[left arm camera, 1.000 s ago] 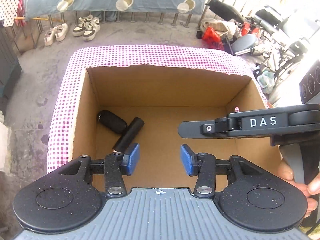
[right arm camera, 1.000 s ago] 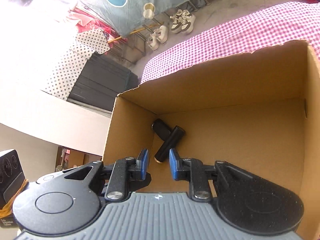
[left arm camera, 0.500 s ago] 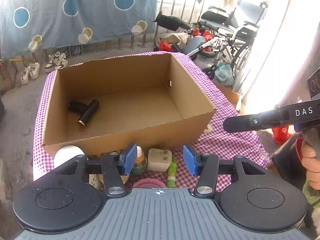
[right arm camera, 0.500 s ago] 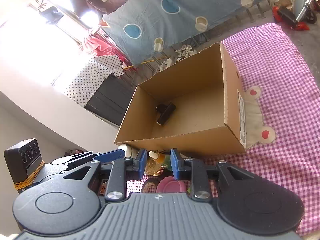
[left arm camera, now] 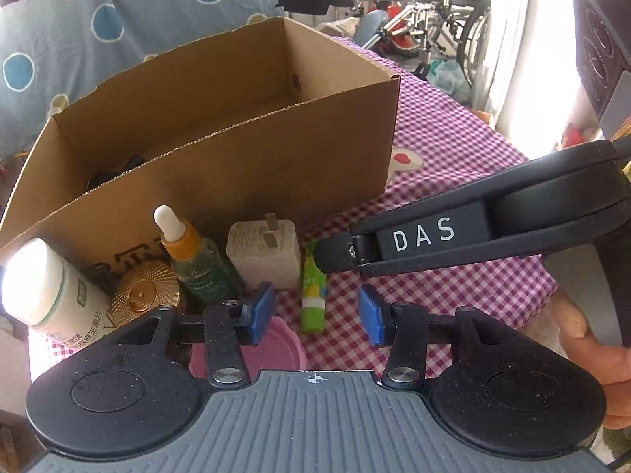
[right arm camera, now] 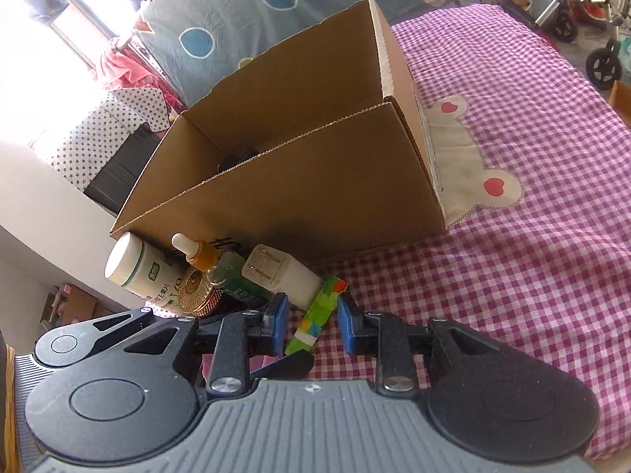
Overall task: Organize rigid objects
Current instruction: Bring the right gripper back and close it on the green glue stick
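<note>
Cardboard box [left arm camera: 252, 181] hides dark things — perhaps cylinders.

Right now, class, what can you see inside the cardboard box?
Over the near wall of the cardboard box, only a sliver of something dark shows near its left end. That wall hides the floor and the rest of the inside, so any other contents cannot be told.

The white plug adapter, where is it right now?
In both wrist views the white plug adapter stands before the cardboard box, between dropper bottle and green tube.
</note>
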The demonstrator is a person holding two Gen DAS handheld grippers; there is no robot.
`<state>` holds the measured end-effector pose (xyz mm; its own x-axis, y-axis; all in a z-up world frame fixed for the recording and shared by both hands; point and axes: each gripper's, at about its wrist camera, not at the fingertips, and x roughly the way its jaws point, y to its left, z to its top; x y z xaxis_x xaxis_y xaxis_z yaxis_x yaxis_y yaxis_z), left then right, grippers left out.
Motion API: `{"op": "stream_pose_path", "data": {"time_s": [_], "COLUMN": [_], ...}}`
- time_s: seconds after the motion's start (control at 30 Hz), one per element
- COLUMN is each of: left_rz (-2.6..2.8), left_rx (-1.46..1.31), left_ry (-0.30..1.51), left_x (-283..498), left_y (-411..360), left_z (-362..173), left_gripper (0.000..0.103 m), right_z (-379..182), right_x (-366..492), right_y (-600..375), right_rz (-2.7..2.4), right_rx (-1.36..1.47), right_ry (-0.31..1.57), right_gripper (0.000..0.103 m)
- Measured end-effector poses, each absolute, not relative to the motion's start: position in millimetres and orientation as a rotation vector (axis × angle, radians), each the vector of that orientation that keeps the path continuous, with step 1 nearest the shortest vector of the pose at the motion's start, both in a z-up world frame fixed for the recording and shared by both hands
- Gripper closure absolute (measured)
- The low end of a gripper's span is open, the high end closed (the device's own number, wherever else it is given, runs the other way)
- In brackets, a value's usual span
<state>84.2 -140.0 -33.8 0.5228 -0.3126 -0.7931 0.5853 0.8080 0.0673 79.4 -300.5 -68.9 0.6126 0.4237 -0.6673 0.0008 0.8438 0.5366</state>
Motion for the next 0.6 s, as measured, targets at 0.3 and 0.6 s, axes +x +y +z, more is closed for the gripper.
{"op": "stream_pose_path", "data": {"time_s": [0.3, 0.6], "left_rz": [-0.6, -0.677], "left_rx": [0.375, 0.372], "left_ry": [0.94, 0.982], "left_x": [99, 95], "left_y": [-153, -164], "left_z": [-50, -58], "left_gripper": [0.06, 0.059], "right_z": [-86, -93], "right_x": [101, 93], "right_y": [-289, -303], "right_rz": [0.263, 0.296], "right_rx": [0.478, 0.498], "right_ry": [0.95, 0.927], "right_gripper": [0.074, 0.08]}}
